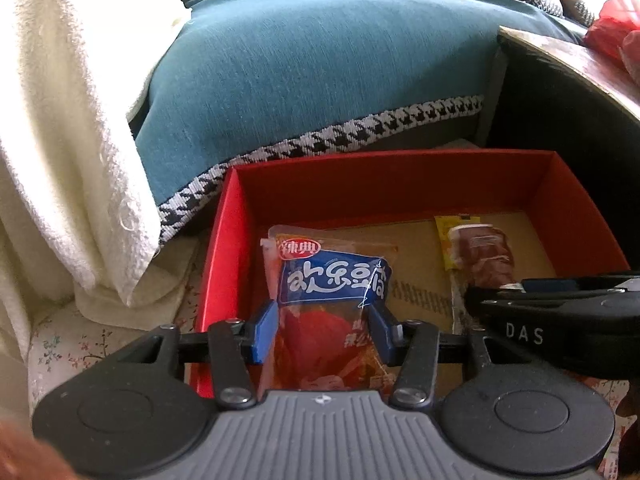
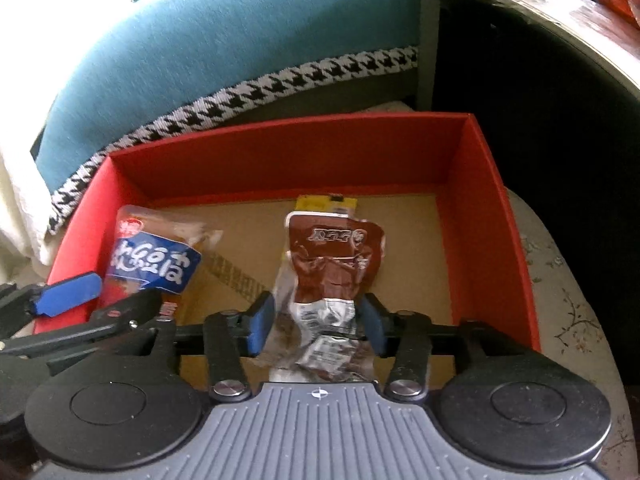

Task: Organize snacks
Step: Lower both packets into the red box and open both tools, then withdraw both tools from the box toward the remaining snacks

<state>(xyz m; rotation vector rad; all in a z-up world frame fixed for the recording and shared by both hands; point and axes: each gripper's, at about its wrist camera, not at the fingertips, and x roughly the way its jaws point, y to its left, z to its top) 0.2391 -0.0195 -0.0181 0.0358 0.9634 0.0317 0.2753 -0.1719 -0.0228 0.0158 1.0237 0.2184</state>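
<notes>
**Two packets at the red box**

Teal sofa cloth with a houndstooth hem (image 1: 320, 148) fills the background, behind an open red cardboard box (image 1: 400, 184).

Left gripper (image 1: 326, 330) has its blue pads on either side of the blue-and-orange snack packet (image 1: 332, 280), at 9 o'clock in the box; the packet looks lightly pinched, though contact is not certain. Right gripper (image 2: 316, 320) brackets the crinkled brown-and-silver snack packet (image 2: 332, 264) near centre, also apparently pinched.

Done well, each packet goes down flat and apart, jaws spreading fully before lifting away.

Both packets' lower ends hide behind the gripper bodies; the box's near wall is cut off.
</notes>
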